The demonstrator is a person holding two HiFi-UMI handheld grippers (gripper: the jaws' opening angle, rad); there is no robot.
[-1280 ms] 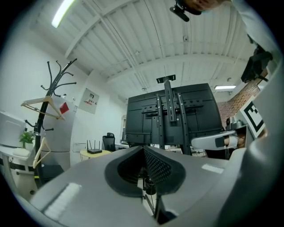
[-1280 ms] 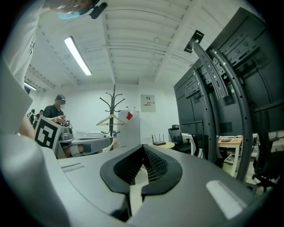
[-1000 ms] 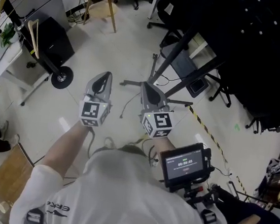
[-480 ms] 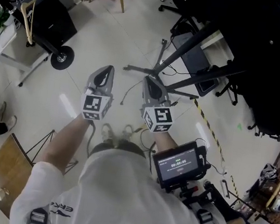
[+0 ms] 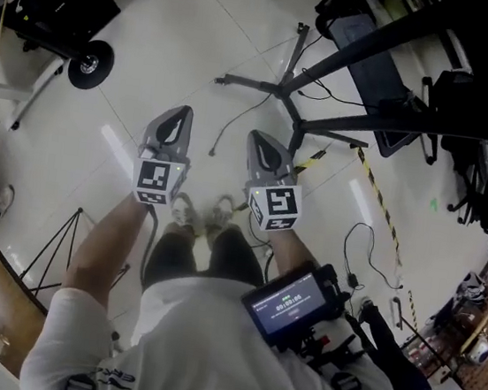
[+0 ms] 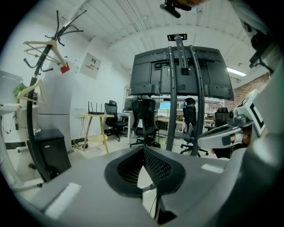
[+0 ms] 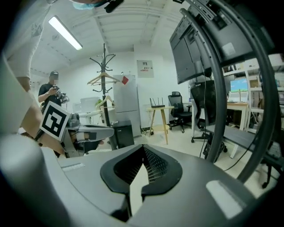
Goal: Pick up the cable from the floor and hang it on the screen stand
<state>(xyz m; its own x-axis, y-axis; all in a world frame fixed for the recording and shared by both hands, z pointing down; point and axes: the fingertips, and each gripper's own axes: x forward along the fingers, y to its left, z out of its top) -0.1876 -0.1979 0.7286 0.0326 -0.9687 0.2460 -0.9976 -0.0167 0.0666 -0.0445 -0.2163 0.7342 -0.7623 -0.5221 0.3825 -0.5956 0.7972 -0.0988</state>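
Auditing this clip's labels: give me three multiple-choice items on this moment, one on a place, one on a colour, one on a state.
1. Where is the cable? A on the floor; B hung on the screen stand; C in a tool.
2. The striped floor tape is: A red-white; B yellow-black; C blue.
3. The left tool and right tool are: A both open; B both shut, empty; C shut on the cable.
1 A, it lies by the stand's feet. 2 B, seen in the head view. 3 B, jaws together, nothing between.

an office; swivel chairs (image 6: 144, 119), desks (image 7: 237, 105), a coat stand (image 7: 105, 82)
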